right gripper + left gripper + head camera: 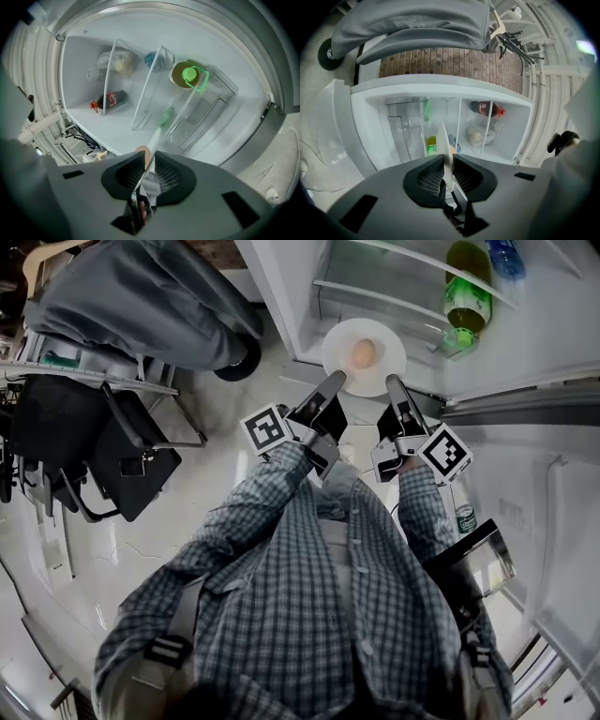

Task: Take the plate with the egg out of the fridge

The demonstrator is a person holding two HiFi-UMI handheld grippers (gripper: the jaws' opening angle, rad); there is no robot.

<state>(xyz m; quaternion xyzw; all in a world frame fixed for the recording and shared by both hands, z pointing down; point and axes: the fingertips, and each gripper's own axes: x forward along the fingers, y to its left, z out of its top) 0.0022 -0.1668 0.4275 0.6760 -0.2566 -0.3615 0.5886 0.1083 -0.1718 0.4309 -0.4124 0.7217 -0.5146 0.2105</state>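
Note:
A white plate (364,362) with a brown egg (364,353) on it hangs in the air just in front of the open fridge (562,324). My left gripper (336,382) is shut on the plate's near left rim. My right gripper (391,384) is shut on its near right rim. In the left gripper view the plate (446,154) shows edge-on between the jaws of my left gripper (448,172), the egg (453,149) peeking beside it. The right gripper view also has the plate (151,149) edge-on in my right gripper (146,172), with the egg (142,153) at its left.
The fridge door shelf holds a green bottle (467,298) and a blue-capped bottle (504,257). Inside lie a cola bottle (486,109) and a bowl of food (476,136). A grey-covered object (150,301) and a black chair (103,446) stand at the left.

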